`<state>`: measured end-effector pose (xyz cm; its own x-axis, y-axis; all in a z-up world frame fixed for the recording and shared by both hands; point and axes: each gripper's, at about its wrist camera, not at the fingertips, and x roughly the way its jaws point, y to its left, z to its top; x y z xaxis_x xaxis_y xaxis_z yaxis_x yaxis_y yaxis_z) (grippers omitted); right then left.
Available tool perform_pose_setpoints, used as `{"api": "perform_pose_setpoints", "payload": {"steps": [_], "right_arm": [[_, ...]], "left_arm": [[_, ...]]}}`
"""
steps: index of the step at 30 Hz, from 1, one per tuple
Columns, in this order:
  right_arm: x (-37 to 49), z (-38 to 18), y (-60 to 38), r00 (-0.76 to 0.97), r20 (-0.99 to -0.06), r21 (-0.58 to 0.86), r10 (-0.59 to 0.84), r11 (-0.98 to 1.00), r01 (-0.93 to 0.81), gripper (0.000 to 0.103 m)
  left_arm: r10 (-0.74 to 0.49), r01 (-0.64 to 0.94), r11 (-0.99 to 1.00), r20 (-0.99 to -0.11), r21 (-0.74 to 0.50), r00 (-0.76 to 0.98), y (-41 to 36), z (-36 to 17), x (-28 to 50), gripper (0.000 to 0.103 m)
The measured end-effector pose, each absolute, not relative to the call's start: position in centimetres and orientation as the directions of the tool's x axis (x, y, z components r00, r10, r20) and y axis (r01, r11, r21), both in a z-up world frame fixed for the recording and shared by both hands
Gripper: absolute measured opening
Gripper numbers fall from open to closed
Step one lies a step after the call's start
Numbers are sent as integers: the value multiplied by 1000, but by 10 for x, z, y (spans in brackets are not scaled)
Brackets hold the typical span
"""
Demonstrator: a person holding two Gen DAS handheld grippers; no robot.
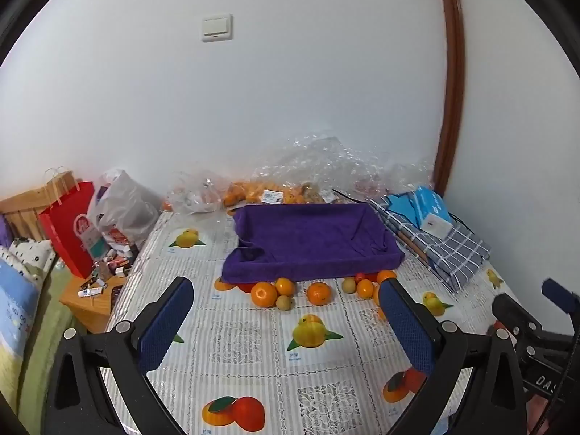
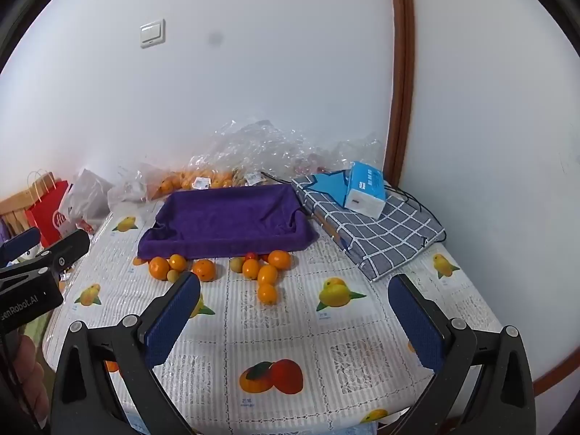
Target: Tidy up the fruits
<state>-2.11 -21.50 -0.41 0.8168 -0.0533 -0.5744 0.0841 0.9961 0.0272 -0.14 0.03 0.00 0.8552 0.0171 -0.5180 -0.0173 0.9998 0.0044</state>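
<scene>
The left gripper (image 1: 286, 324), black with blue ribbed pads, hangs spread wide over the table with nothing between its jaws. The right gripper (image 2: 295, 320) beside it is spread just as wide and also empty.

Out at twelve o'clock from both lies a shallow rectangular tray draped in purple towel (image 2: 232, 217); nothing lies in it. Along its near edge the loose fruit (image 2: 250, 266) sits on the fruit-printed plastic tablecloth (image 2: 290, 330): seven orange mandarins, two small yellow-green fruits and one small red one, as the right wrist view counts them, some touching the towel's hem.

Behind the tray, against the white wall, a clear crinkled plastic bag (image 1: 261, 190) holds more mandarins, too bunched to count. At two o'clock one blue tissue box (image 2: 364, 188) rests on a folded grey checked cloth (image 2: 380, 235). At ten o'clock stands one red paper bag (image 1: 69, 224).
</scene>
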Motion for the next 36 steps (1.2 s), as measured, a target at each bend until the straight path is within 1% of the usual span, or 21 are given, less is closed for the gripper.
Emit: {"api": "perform_pose_setpoints", "payload": {"steps": [5,8,11,21,36], "right_arm": [[-21,-4,-216,815,-576,-6,-63,997,73,102],[-27,-4,-213,817,-572,-17,-71,997,75,102],[-23,-4,-219,808,-586,10,-60,997,82,102],[-28,-2,-219,808,-586,16,-67,995,94,102],[-29,0,-221,814,-577,24,-70,994,103,102]], "left_arm": [[-10,0,1000,-516,-19,857,-4,1,-7,103],[-20,4,1000,-532,-31,846,3,1,-3,103],[-21,8,1000,-540,-25,842,0,0,-2,103],[-36,28,999,-536,-23,843,-3,-3,-5,103],[-35,17,999,-543,-38,839,0,-6,-5,103]]}}
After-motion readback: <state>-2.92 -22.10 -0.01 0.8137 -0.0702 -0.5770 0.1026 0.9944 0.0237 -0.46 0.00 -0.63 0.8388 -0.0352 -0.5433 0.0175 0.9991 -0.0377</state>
